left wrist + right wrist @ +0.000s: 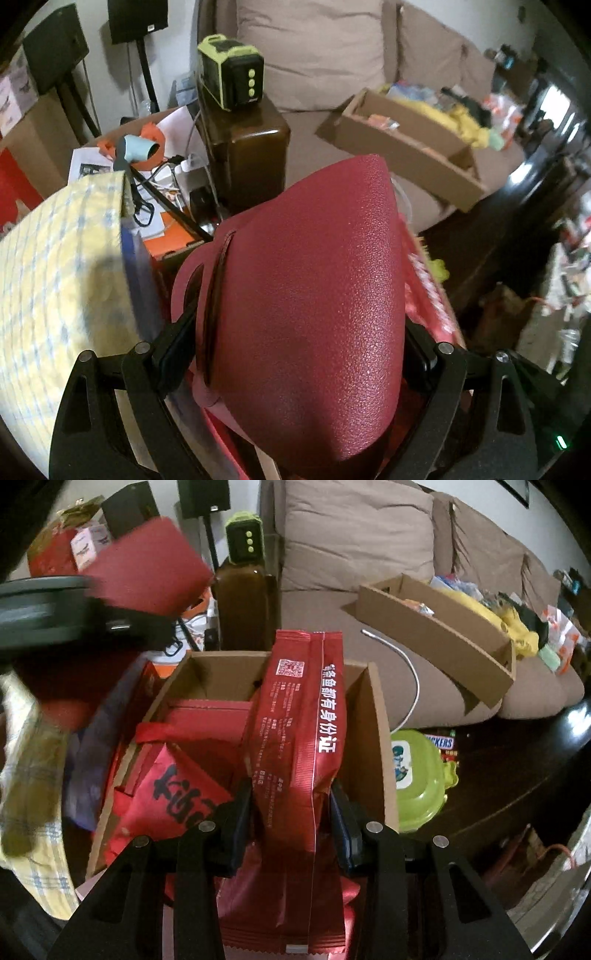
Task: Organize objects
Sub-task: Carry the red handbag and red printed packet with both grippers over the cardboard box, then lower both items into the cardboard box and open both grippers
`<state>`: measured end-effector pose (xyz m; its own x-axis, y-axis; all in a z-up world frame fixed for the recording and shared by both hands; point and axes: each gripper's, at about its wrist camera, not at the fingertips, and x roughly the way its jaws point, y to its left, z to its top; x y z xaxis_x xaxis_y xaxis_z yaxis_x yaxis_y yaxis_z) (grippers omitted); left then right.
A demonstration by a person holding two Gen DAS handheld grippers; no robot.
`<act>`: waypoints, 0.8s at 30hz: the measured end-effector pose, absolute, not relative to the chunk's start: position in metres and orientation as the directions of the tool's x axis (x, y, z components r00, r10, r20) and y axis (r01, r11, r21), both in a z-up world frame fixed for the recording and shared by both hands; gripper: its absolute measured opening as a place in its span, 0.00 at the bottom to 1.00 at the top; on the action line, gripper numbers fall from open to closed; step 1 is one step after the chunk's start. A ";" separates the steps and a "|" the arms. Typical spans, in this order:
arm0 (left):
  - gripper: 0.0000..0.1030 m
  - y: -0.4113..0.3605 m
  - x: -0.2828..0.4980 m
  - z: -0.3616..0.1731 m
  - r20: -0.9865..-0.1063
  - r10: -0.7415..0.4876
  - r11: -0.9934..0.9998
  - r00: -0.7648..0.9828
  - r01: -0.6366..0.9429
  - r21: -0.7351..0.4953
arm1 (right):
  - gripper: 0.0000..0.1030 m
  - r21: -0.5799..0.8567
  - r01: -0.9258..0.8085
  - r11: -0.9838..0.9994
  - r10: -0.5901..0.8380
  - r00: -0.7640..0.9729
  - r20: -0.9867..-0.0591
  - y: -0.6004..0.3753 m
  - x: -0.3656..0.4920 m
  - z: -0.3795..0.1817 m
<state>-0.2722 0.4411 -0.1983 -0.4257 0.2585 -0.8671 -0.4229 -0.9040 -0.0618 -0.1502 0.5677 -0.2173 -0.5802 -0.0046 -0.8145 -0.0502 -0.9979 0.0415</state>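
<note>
My left gripper is shut wide on a dark red case with a pebbled skin; its pads press on both sides. The same red case shows blurred at the upper left of the right wrist view. My right gripper is shut on a red foil snack packet printed with white characters and held upright. Just behind and below the packet stands an open cardboard box. Inside it lie red bags and packets.
A yellow checked cloth lies at the left. On the beige sofa rests a shallow cardboard tray and a white cable. A green lidded container and a Snickers pack lie right of the box. A green-black device tops a brown stand.
</note>
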 end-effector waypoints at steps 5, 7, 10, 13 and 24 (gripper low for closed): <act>0.89 0.463 -0.299 -0.226 -0.900 0.194 -0.913 -0.391 -0.407 -0.020 | 0.43 0.047 -0.083 -0.995 0.006 -0.547 -0.837 0.580 -0.148 -0.220; 0.89 0.471 -0.306 -0.238 -0.917 0.184 -0.911 -0.354 -0.412 -0.024 | 0.51 0.050 -0.110 -0.993 0.017 -0.540 -0.841 0.582 -0.144 -0.220; 0.89 0.478 -0.317 -0.257 -0.942 0.159 -0.914 -0.295 -0.404 -0.029 | 0.52 0.091 -0.139 -0.986 -0.002 -0.540 -0.842 0.588 -0.142 -0.220; 0.91 0.479 -0.324 -0.272 -0.953 0.125 -0.923 -0.275 -0.385 -0.010 | 0.53 0.097 -0.153 -0.984 0.000 -0.534 -0.845 0.590 -0.141 -0.217; 0.95 0.483 -0.318 -0.273 -0.966 0.108 -0.912 -0.234 -0.411 -0.003 | 0.55 0.069 -0.155 -0.985 0.029 -0.556 -0.831 0.576 -0.125 -0.191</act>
<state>-0.3178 0.4825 -0.2728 -0.2338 0.1085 -0.9662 -0.4107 -0.9118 -0.0030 -0.1246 0.5757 -0.1912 -0.5562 0.0290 -0.8305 -0.1549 -0.9855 0.0694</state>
